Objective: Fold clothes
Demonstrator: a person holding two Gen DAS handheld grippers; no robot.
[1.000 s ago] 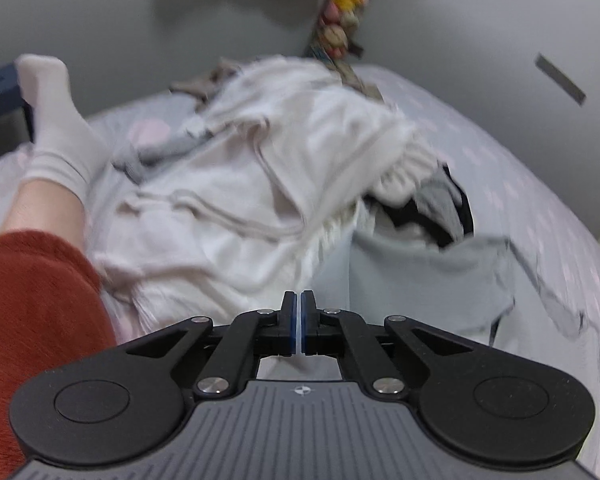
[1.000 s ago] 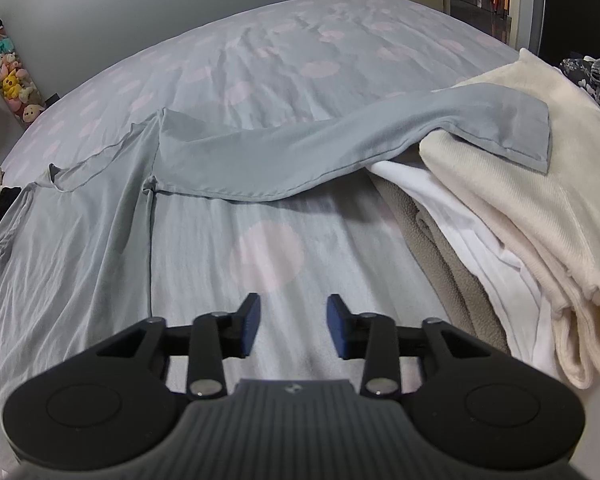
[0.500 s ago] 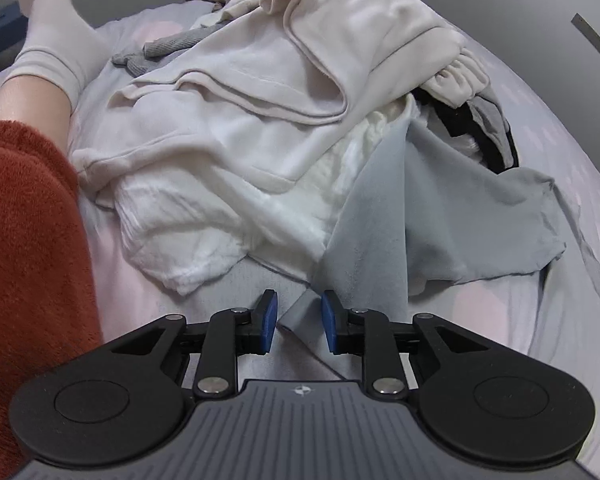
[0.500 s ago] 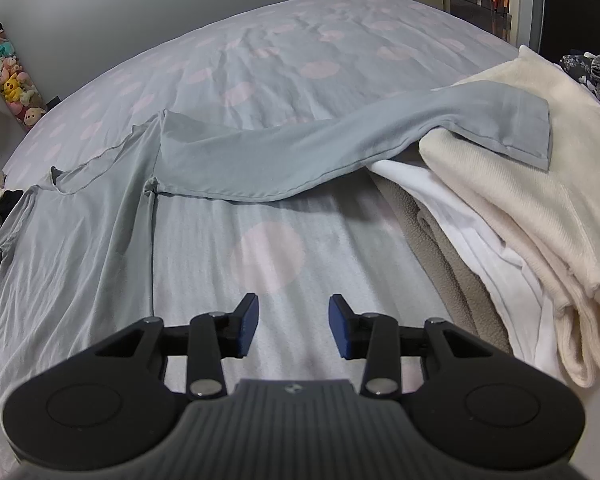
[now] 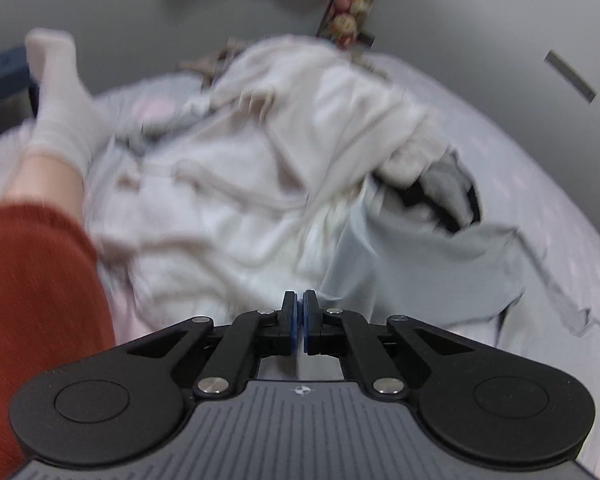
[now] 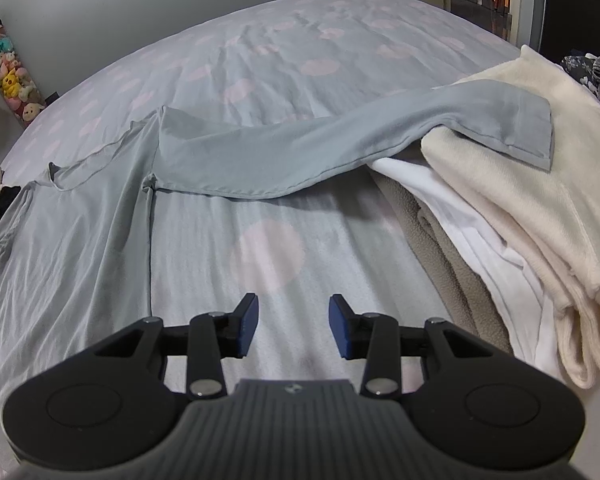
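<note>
A grey long-sleeved shirt (image 6: 72, 232) lies spread on the bed; one sleeve (image 6: 340, 136) stretches right and drapes over a stack of folded clothes (image 6: 512, 208). My right gripper (image 6: 293, 322) is open and empty above the bedsheet, just right of the shirt's side seam. In the blurred left wrist view my left gripper (image 5: 300, 312) is shut on grey shirt fabric (image 5: 412, 264), beside a heap of white and cream clothes (image 5: 260, 168).
A leg in a rust-red trouser and white sock (image 5: 60, 108) lies left of the heap. Dark and grey garments (image 5: 448, 196) sit at the heap's right. Plush toys (image 6: 8, 76) stand by the wall. The dotted bedsheet (image 6: 300, 48) stretches beyond.
My left gripper was shut, opened over the grey fabric half a second ago, and is shut on it again, pulled back from the heap. The right gripper has barely moved.
</note>
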